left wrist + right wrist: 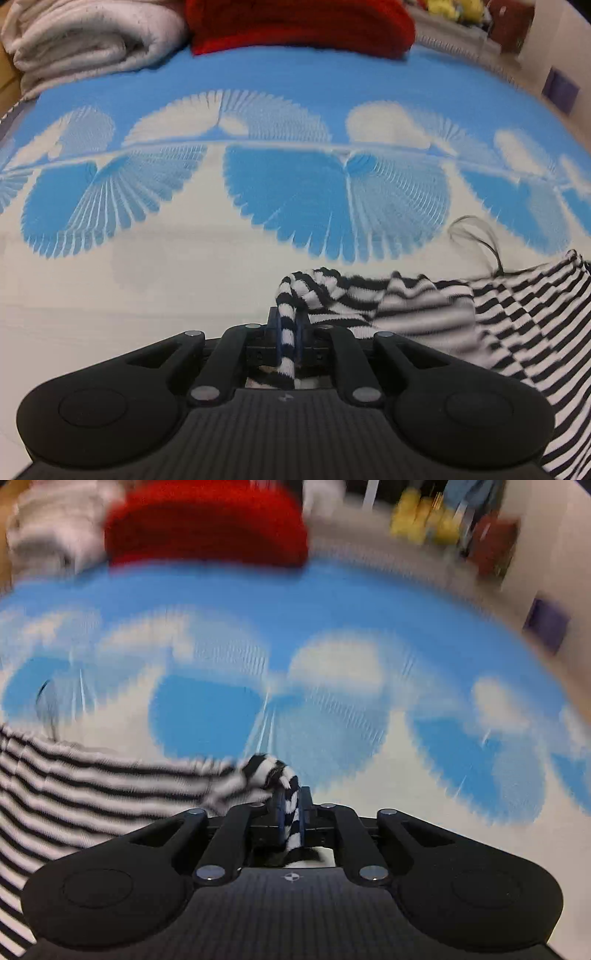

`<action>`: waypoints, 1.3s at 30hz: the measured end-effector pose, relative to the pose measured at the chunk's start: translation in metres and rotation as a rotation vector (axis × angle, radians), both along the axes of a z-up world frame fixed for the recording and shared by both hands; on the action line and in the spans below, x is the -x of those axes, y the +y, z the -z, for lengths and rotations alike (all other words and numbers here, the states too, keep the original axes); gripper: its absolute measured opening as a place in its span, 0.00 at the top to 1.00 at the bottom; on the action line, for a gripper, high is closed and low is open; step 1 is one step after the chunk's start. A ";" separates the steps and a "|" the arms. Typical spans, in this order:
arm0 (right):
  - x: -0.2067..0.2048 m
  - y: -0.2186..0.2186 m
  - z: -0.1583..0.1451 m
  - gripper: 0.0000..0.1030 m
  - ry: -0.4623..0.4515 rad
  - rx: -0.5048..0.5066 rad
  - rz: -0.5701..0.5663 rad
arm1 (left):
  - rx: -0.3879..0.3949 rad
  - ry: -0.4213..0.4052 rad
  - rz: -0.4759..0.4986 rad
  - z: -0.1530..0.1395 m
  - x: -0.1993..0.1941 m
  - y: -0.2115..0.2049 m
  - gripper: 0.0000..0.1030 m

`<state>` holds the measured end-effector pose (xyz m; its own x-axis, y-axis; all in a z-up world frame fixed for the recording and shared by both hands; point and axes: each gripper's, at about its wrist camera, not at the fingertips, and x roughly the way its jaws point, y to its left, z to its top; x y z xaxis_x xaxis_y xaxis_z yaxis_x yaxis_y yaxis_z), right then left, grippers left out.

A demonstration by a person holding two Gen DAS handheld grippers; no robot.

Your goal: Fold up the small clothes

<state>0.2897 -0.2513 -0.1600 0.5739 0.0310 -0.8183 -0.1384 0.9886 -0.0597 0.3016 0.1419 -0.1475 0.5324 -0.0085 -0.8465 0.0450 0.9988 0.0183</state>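
Observation:
A black-and-white striped garment [480, 317] lies on a blue-and-white patterned bed cover [184, 280], spreading to the right in the left wrist view. My left gripper [289, 325] is shut on a bunched edge of that garment, and the cloth runs back between the two blue pads. In the right wrist view the striped garment [92, 782] stretches away to the left. My right gripper [291, 805] is shut on another bunched edge of it. This view is blurred by motion.
A red cushion [299, 26] and a folded whitish blanket [85, 37] lie at the far edge of the bed. Yellow soft toys [424, 520] and a purple box [546, 624] stand beyond, by the wall. A dark cord [480, 236] lies near the garment.

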 end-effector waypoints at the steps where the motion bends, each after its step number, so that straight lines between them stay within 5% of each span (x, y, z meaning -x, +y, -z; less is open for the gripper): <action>1: 0.003 0.000 0.002 0.87 0.018 -0.002 -0.002 | 0.004 -0.010 -0.001 -0.006 0.004 0.001 0.84; 2: 0.006 -0.002 -0.004 0.86 0.007 -0.006 0.001 | 0.023 -0.027 -0.001 -0.016 0.008 0.003 0.80; 4: 0.017 -0.018 -0.026 0.80 -0.031 -0.076 0.041 | 0.071 -0.045 -0.014 -0.035 0.019 0.012 0.38; 6: 0.036 -0.044 -0.048 0.64 -0.060 -0.194 0.104 | 0.122 -0.030 -0.030 -0.054 0.035 0.020 0.31; 8: 0.057 -0.069 -0.066 0.60 -0.062 -0.280 0.147 | 0.147 -0.005 -0.045 -0.070 0.059 0.031 0.31; 12: 0.108 -0.101 -0.081 0.57 -0.026 -0.364 0.184 | 0.181 0.014 -0.040 -0.084 0.112 0.049 0.34; 16: 0.153 -0.114 -0.053 0.56 0.116 -0.420 0.185 | 0.238 0.117 -0.119 -0.051 0.149 0.073 0.46; 18: 0.159 -0.114 -0.038 0.56 0.203 -0.409 0.195 | 0.244 0.238 -0.172 -0.030 0.153 0.082 0.54; 25: 0.170 -0.096 -0.014 0.55 0.317 -0.366 0.117 | 0.217 0.291 -0.085 -0.012 0.158 0.070 0.54; 29: 0.172 -0.076 -0.014 0.56 0.303 -0.293 0.037 | 0.190 0.314 -0.062 -0.003 0.155 0.064 0.55; 31: 0.171 -0.078 -0.019 0.84 0.280 -0.307 0.034 | 0.217 0.304 -0.021 -0.006 0.153 0.060 0.97; 36: 0.189 -0.132 -0.075 0.90 -0.002 -0.560 0.150 | 0.318 -0.004 -0.080 -0.063 0.175 0.082 0.98; 38: 0.200 -0.150 -0.081 0.90 -0.045 -0.565 0.212 | 0.312 -0.016 -0.106 -0.066 0.184 0.089 0.98; 39: 0.202 -0.152 -0.078 0.90 -0.025 -0.535 0.209 | 0.298 0.051 -0.107 -0.055 0.183 0.088 0.98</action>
<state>0.0881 -0.4036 -0.0822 0.6314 0.3207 -0.7061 0.0586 0.8882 0.4558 0.1182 0.2299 -0.0922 0.5006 -0.2066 -0.8407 -0.0669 0.9590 -0.2755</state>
